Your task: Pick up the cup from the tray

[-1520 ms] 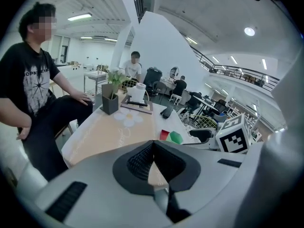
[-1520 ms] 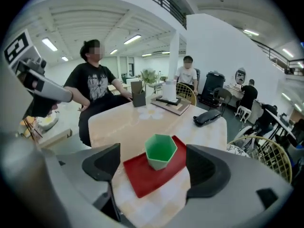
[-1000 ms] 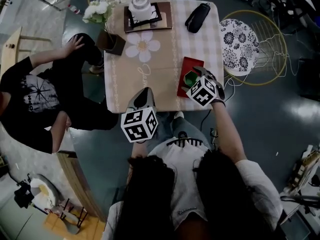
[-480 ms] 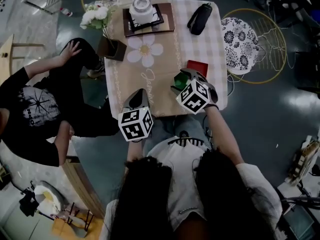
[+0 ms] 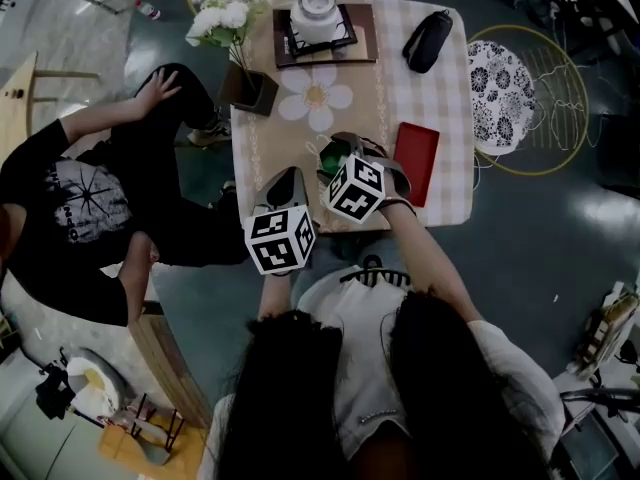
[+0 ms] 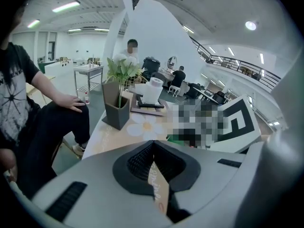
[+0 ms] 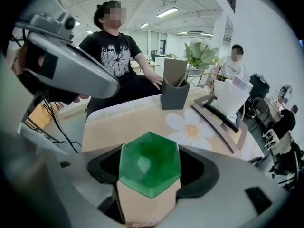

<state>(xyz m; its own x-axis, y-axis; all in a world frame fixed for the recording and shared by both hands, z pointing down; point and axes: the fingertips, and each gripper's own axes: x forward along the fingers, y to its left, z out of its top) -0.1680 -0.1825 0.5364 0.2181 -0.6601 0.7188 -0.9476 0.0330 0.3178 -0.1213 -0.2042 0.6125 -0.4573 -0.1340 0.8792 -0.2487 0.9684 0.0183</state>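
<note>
A green six-sided cup point(image 7: 148, 169) sits between the pads of my right gripper point(image 7: 148, 175), which is shut on it and holds it above the beige tablecloth. In the head view the cup point(image 5: 331, 156) and my right gripper point(image 5: 338, 155) hang left of the red tray point(image 5: 415, 161), which lies bare near the table's right front. My left gripper point(image 5: 288, 180) hovers at the table's front edge. Its jaws point(image 6: 152, 148) meet with nothing between them.
A grey planter point(image 5: 248, 87) with white flowers stands at the table's left. A white container on a dark tray point(image 5: 318, 13) is at the back, a black pouch point(image 5: 428, 38) at the back right. A seated person point(image 5: 90, 188) is left of the table point(image 5: 300, 133).
My right gripper has closed on the green cup at the red tray and carried it left, off the tray, over the middle of the table. The left gripper has barely moved.
</note>
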